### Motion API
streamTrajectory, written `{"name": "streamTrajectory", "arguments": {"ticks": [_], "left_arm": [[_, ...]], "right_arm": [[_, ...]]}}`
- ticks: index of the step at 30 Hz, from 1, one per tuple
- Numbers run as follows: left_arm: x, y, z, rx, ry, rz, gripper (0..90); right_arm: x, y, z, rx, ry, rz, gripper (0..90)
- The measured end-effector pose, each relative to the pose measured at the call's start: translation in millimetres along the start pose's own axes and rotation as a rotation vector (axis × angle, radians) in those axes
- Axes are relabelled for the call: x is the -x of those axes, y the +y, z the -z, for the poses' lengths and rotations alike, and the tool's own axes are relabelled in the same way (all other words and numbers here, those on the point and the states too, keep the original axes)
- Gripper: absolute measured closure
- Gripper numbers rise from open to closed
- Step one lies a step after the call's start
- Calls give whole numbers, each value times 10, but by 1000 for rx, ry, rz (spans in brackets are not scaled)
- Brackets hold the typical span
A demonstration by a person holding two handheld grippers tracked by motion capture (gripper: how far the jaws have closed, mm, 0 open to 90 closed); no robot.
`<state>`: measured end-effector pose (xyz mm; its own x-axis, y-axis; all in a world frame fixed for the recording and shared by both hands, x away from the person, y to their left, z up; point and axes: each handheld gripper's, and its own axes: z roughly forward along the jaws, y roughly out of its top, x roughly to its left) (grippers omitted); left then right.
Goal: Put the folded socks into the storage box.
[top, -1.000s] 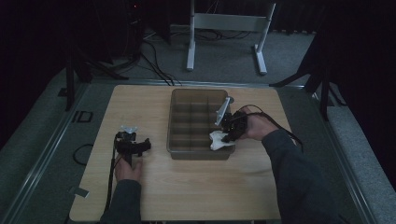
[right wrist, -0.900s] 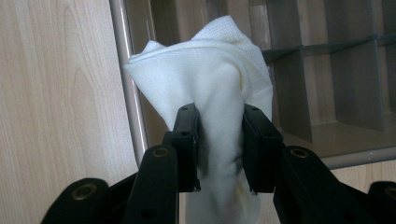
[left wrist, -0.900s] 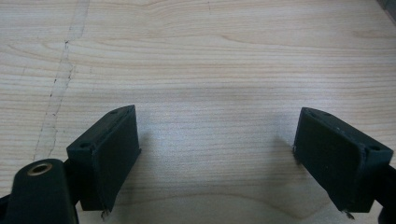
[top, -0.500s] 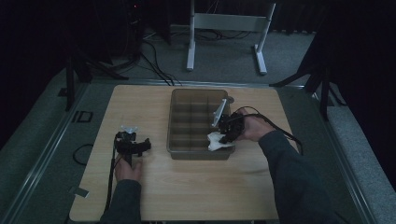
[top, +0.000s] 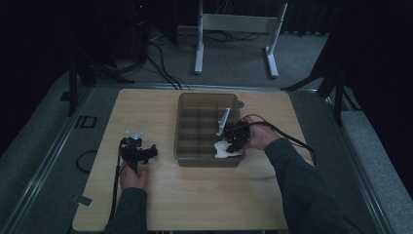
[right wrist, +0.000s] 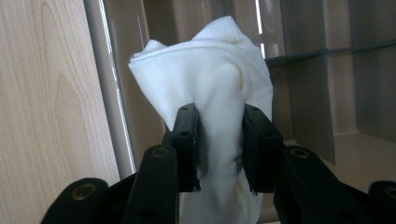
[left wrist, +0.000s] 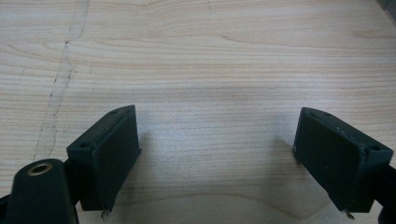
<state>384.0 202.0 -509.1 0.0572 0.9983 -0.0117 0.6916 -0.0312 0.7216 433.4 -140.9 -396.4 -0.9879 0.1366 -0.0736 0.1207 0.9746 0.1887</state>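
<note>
A white cloth [right wrist: 210, 84] is bunched between the jaws of my right gripper [right wrist: 219, 140], which is shut on it. The high view puts that right gripper [top: 234, 142] over the near right corner of a grey-brown divided tray [top: 187, 156], with the cloth [top: 225, 149] down in the compartment there. My left gripper [top: 138, 152] rests on the wooden table left of the tray. Its jaws stand wide apart, so the left gripper [left wrist: 217, 158] is open over bare wood.
The tray has several compartments, and its rim [right wrist: 109, 93] runs just left of the cloth. A white metal stand [top: 234, 29] is on the floor beyond the table. Cables [top: 287, 134] trail from the right gripper across the table.
The right gripper with the cloth has shifted slightly toward the tray's near right corner. The left gripper has stayed put.
</note>
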Motion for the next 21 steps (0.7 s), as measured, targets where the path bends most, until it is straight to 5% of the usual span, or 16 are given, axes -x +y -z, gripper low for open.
{"name": "streamTrajectory", "arguments": {"ticks": [21], "left_arm": [[0, 0, 0, 0, 0, 0, 145]], "right_arm": [[-12, 19, -93, -36, 15, -8, 690]]}}
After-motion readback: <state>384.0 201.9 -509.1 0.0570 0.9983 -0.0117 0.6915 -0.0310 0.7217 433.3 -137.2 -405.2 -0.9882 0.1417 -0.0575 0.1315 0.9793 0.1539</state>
